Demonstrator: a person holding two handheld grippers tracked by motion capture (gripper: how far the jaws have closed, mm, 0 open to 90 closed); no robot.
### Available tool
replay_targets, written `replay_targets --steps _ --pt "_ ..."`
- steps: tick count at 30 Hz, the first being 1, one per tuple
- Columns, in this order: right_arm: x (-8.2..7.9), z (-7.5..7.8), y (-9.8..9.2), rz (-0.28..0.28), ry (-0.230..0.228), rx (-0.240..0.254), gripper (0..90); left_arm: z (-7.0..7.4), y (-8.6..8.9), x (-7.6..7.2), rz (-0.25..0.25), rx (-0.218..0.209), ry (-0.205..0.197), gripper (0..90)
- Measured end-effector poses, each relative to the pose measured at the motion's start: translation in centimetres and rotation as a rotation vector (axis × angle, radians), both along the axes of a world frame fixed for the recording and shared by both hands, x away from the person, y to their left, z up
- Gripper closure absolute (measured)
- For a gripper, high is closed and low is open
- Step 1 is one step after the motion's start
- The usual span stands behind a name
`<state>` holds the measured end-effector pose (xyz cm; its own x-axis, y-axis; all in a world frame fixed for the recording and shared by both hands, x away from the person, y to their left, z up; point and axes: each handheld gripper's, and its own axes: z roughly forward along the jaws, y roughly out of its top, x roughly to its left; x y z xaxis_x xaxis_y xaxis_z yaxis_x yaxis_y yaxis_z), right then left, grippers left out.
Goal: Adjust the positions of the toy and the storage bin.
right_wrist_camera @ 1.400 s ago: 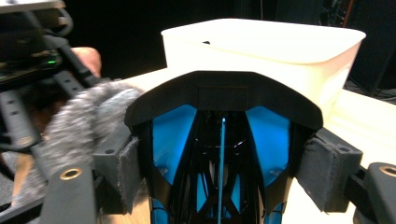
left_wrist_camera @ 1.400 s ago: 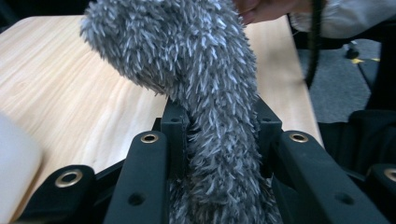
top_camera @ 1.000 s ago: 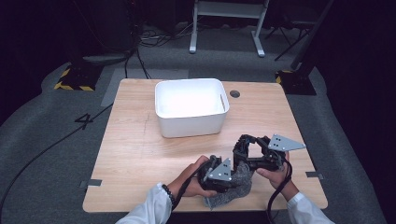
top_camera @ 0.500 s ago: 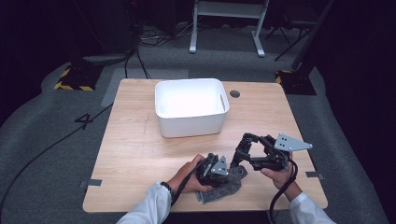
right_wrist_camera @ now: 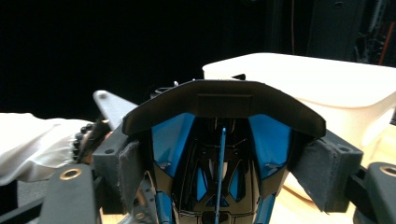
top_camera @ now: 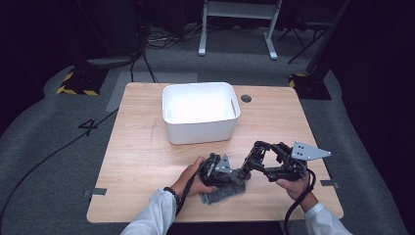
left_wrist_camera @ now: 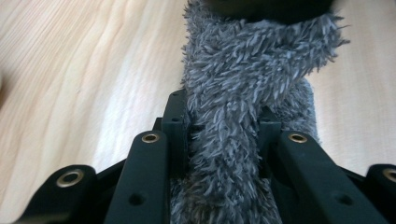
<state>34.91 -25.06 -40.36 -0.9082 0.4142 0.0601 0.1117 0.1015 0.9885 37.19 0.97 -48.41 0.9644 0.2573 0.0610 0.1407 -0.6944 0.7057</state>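
Down at the near edge of the wooden table [top_camera: 142, 161], both hands are busy. The left gripper [top_camera: 226, 172] sits low over a fluffy grey cloth [top_camera: 222, 192], and in the left gripper view its jaws are clamped tight on a bunched fold of that cloth [left_wrist_camera: 233, 130], the pile squeezed up between the two black arms, with the rest trailing off across the wood. The cloth lies near the table's near edge, a little right of centre, partly under the left gripper.

Over to the right, the right gripper [top_camera: 252, 164] has its jaws closed on a black and blue object [right_wrist_camera: 219, 158] (shiny, with a dark curved cap, hard to name from here), the grey pads pressing its two sides. In the high view that gripper's tips point left, touching or just beside the left gripper, above the cloth.

Farther back, near the middle of the table, stands a white bin [top_camera: 200, 129], well apart from both grippers.
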Motion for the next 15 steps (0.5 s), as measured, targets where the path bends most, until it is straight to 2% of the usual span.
replay_targets --steps 4,8,10,12,15 --pt "-0.2 0.0 0.3 0.039 -0.003 -0.003 25.2 0.1 0.4 0.5 0.044 0.002 0.003 67.5" --pt "-0.3 -0.1 0.7 0.093 0.008 0.007 25.3 0.1 1.3 1.5 0.122 -0.043 0.029 67.6" --pt "-0.5 -0.2 1.0 0.104 0.005 -0.014 25.3 0.3 1.7 1.6 0.127 -0.072 0.043 67.6" --pt "-0.5 -0.4 1.3 0.118 0.008 -0.024 25.3 0.7 1.8 1.5 0.114 -0.086 0.037 67.6" --pt "-0.6 -0.6 1.8 0.135 0.011 -0.04 25.3 1.7 1.5 0.8 0.083 -0.132 0.025 67.6"
